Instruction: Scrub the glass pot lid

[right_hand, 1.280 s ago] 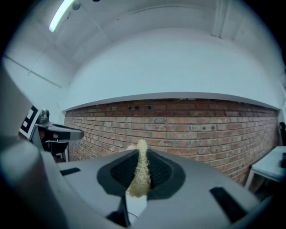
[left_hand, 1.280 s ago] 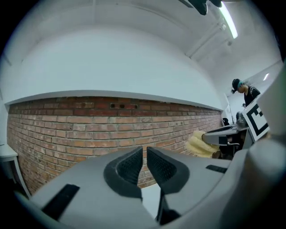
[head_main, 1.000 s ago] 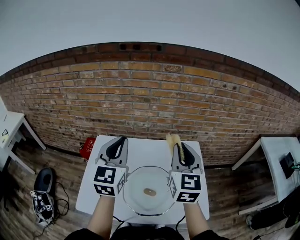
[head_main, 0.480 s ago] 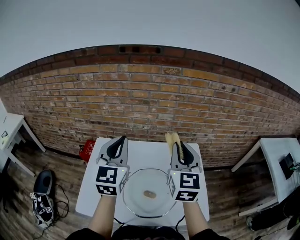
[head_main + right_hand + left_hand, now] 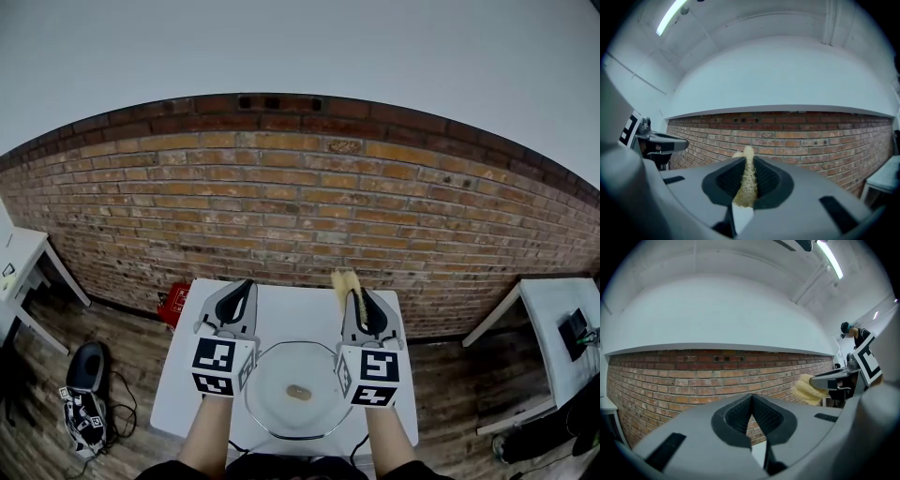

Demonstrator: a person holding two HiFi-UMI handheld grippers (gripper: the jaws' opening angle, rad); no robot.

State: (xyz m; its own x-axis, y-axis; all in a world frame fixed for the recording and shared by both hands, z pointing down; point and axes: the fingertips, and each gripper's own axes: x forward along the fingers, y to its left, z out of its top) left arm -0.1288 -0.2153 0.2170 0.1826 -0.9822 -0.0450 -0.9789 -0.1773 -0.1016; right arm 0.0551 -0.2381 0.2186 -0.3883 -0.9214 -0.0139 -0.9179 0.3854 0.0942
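Observation:
A round glass pot lid with a tan knob lies on the small white table, between my two grippers. My left gripper is held level above the table's left part, jaws shut with nothing between them, as the left gripper view shows. My right gripper is level at the lid's right and is shut on a yellow scrub sponge. In the right gripper view the sponge is squeezed thin between the pads and sticks out past the tips.
A brick wall rises just behind the table. A red box sits on the wooden floor at the table's left. White tables stand at far left and far right. A dark device with cables lies on the floor at left.
Both grippers stay where they were. The view has shifted slightly; nothing else has visibly changed.

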